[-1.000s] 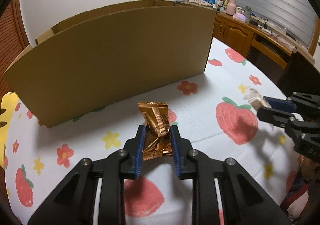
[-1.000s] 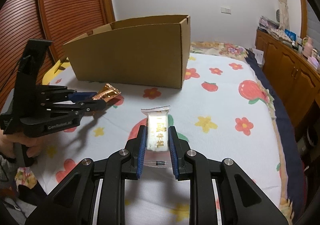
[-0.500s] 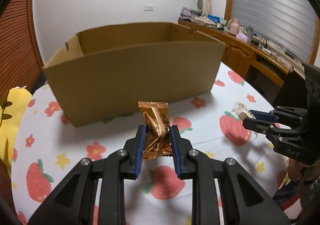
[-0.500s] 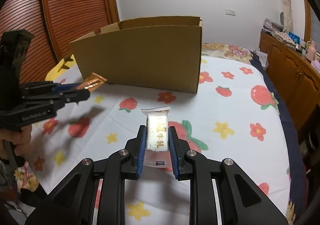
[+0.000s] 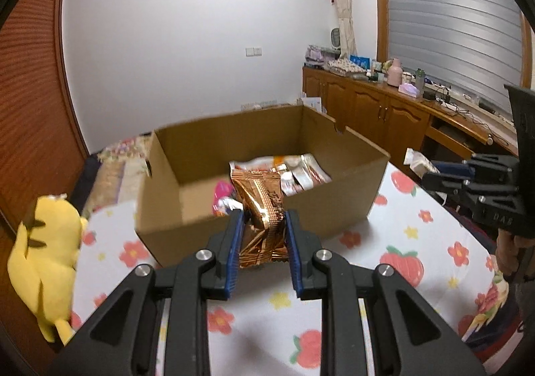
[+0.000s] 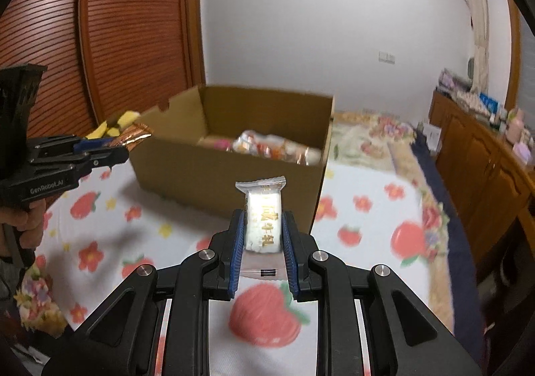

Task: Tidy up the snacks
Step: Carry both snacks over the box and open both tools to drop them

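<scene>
My left gripper [image 5: 262, 235] is shut on a copper foil snack packet [image 5: 260, 205], held in the air in front of an open cardboard box [image 5: 334, 205]. The box holds several wrapped snacks [image 5: 297, 172]. My right gripper [image 6: 262, 235] is shut on a white wrapped snack with gold lettering [image 6: 262, 218], held above the table before the same box [image 6: 200, 172]. The left gripper with its copper packet [image 6: 133, 136] shows at the left of the right wrist view. The right gripper with its white snack [image 5: 418, 162] shows at the right of the left wrist view.
The table wears a white cloth with strawberries and flowers [image 5: 401, 262]. A yellow plush toy [image 5: 46, 259] sits at the table's left edge. A wooden sideboard with clutter [image 5: 401, 108] runs along the right wall. A slatted wooden door [image 6: 100, 41] stands behind the box.
Both grippers have risen with their snacks, so the box's inside with its snacks has come into view. Both stay shut on their packets.
</scene>
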`<state>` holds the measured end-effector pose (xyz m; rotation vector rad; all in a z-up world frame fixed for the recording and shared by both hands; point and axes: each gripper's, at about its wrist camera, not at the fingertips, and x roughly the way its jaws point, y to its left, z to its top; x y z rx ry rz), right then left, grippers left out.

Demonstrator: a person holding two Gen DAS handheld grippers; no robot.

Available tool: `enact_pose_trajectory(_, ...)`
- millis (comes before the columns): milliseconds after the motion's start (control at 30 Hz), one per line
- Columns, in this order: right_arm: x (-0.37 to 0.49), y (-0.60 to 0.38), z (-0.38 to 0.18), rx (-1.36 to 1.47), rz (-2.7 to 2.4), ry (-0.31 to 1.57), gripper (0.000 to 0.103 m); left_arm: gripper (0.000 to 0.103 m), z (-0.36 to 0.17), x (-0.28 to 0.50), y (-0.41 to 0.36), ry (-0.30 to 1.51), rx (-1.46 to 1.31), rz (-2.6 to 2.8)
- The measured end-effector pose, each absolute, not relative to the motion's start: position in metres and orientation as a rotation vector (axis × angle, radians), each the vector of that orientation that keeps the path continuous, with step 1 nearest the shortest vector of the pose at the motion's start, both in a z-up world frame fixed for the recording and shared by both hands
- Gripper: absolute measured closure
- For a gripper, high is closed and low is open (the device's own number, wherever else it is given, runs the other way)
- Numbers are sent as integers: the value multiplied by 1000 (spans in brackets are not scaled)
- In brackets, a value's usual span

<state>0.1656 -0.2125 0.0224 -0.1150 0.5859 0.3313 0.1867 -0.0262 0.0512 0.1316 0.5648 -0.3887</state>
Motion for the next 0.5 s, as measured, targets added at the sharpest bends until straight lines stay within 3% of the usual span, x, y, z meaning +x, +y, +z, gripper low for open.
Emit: enact_pose_trajectory(500, 222, -183, 59, -228, 324, 550, 83, 80, 72, 233, -19, 551, 136, -359)
